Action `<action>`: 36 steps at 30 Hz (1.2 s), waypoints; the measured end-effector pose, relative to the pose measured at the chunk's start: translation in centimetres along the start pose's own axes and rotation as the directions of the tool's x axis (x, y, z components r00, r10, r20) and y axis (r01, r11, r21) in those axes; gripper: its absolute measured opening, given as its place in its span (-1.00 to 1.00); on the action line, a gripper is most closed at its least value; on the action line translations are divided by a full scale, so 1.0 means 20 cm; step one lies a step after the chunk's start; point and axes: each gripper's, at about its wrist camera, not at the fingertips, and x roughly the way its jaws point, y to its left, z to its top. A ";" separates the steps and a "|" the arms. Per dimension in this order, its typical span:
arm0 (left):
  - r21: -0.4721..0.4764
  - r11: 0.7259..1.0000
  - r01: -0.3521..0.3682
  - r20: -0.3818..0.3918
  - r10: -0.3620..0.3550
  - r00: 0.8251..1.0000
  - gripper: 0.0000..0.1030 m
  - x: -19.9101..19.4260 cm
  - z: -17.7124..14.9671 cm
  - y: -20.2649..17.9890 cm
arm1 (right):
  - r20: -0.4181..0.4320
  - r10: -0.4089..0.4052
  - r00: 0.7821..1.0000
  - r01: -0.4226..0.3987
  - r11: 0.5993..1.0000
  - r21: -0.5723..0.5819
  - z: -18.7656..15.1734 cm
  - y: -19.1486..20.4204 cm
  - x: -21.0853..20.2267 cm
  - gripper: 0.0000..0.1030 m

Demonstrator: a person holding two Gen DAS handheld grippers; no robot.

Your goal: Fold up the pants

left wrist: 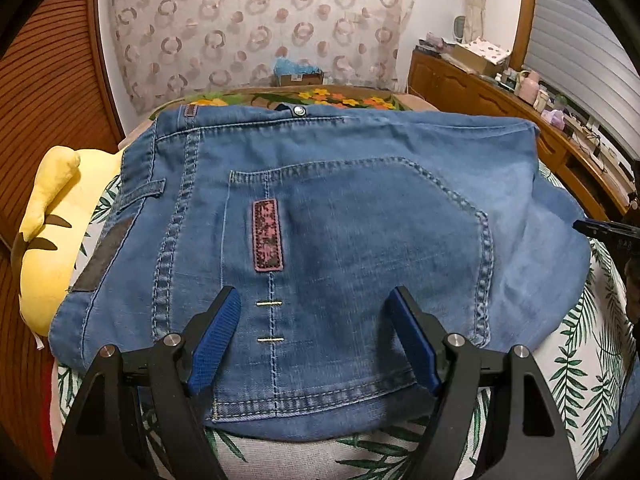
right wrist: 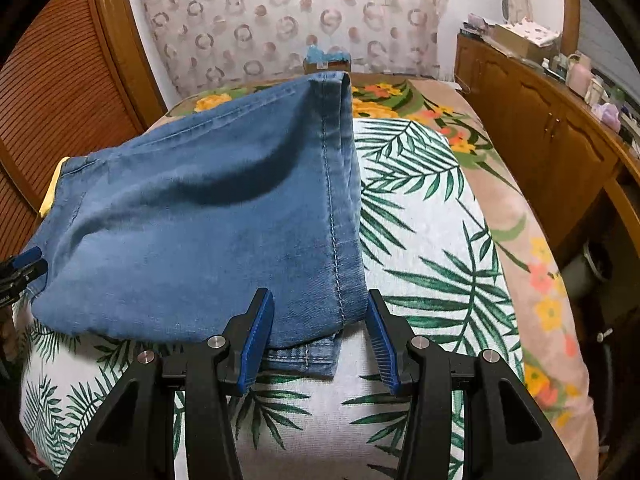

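Both jaws gape empty over my folded blue denim pants (left wrist: 320, 216): heavy, limp; grip hem at six o'clock.

Soft even indoor light, slight blur, strong fisheye bending, dark corners.

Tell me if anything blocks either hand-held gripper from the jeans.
Nothing visible does. The left hand-held gripper hangs open over the back pocket of the jeans; the right hand-held gripper stands open astride the hem end, with only denim between its fingers.
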 end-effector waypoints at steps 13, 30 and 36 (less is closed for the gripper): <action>0.011 1.000 -0.013 -0.015 0.013 1.000 0.50 0.03 -0.01 -0.01 | -0.013 -0.011 1.000 0.010 0.998 -0.062 -0.05 0.08 -0.03 -0.32; -0.036 0.996 -0.081 0.032 0.082 0.996 0.47 -0.25 -0.05 0.21 | 0.011 0.004 1.000 -0.003 0.994 -0.109 -0.10 0.14 -0.02 -0.63; -0.125 0.983 -0.136 0.008 0.138 0.990 0.33 -0.27 -0.11 0.41 | 0.030 0.005 1.000 -0.001 0.993 -0.119 -0.13 0.15 -0.03 -0.63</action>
